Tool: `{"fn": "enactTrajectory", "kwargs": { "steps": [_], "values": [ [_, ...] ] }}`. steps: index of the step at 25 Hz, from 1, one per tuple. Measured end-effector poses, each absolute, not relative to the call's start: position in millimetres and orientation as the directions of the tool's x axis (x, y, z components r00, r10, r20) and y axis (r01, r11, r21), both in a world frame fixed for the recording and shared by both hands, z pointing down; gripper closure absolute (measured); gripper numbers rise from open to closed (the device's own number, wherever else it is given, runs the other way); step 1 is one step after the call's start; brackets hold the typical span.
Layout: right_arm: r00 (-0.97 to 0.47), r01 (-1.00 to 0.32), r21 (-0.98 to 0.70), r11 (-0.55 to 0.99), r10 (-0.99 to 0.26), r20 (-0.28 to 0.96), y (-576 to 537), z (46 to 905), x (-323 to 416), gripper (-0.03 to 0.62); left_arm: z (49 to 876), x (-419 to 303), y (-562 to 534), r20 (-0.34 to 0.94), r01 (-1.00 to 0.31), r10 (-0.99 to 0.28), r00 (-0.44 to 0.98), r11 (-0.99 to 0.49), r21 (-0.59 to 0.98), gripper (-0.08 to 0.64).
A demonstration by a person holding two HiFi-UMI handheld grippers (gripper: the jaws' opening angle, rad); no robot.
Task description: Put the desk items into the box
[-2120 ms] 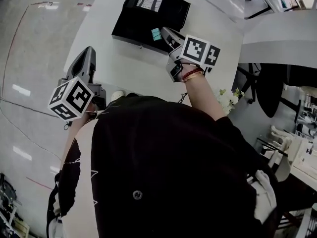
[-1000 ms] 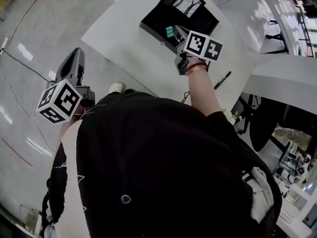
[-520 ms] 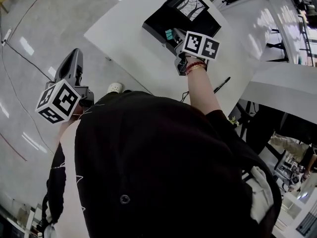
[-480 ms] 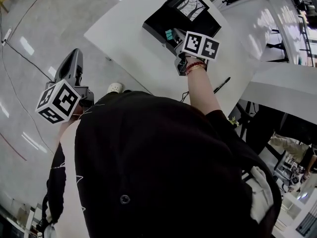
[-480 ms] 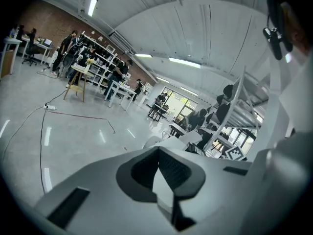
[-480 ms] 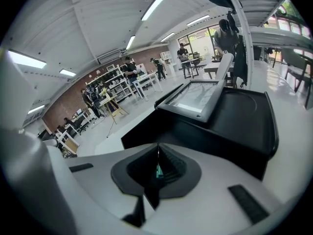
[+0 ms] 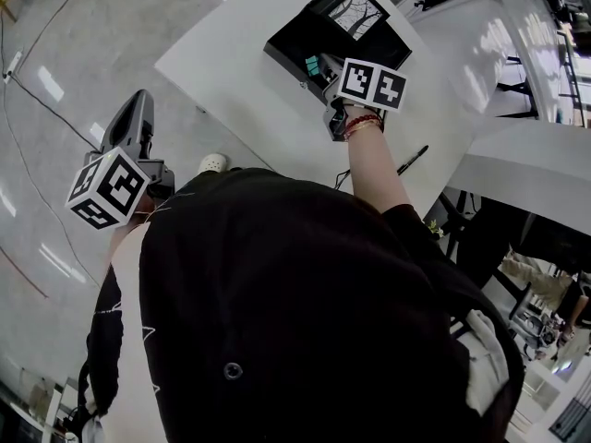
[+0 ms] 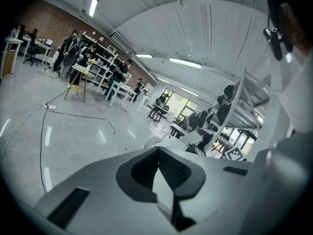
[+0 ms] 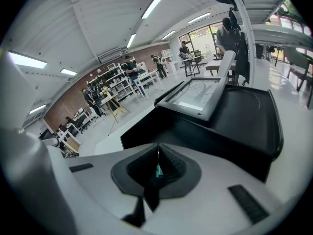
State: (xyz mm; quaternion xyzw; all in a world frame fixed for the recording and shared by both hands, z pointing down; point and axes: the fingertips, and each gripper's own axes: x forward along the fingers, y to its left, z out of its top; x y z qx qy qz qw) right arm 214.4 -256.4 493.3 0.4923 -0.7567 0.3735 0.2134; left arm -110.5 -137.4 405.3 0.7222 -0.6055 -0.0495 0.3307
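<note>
Right hand-held gripper (image 9: 157, 155) clamped on small teal item (image 9: 158, 170), poised at near wall of box (image 9: 234, 126). Box black, open, on bench (image 7: 240, 72), framed picture (image 9: 195, 94) inside. Left hand-held gripper (image 8: 157, 151) pinched shut, nothing in it, hanging off bench over floor (image 7: 55, 109). Pen (image 7: 413, 160) on bench, well apart from box, not yet packed.

Risks:
- Only sliver of teal between pads, so item could slip before clearing rim.
- Early release drops it on bench outside box.
- Low approach could knock wall and shove box.
</note>
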Motion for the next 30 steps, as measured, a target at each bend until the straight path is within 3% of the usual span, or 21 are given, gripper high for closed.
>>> {"fn": "enactTrajectory", "kwargs": {
  "steps": [30],
  "values": [
    [-0.437, -0.898, -0.371, 0.236, -0.561, 0.702, -253.6, 495.6, 212.8, 0.580, 409.1, -103.0, -142.4, 0.340, -0.832, -0.899, 0.277, -0.047, 0.552, 0.549]
  ]
}}
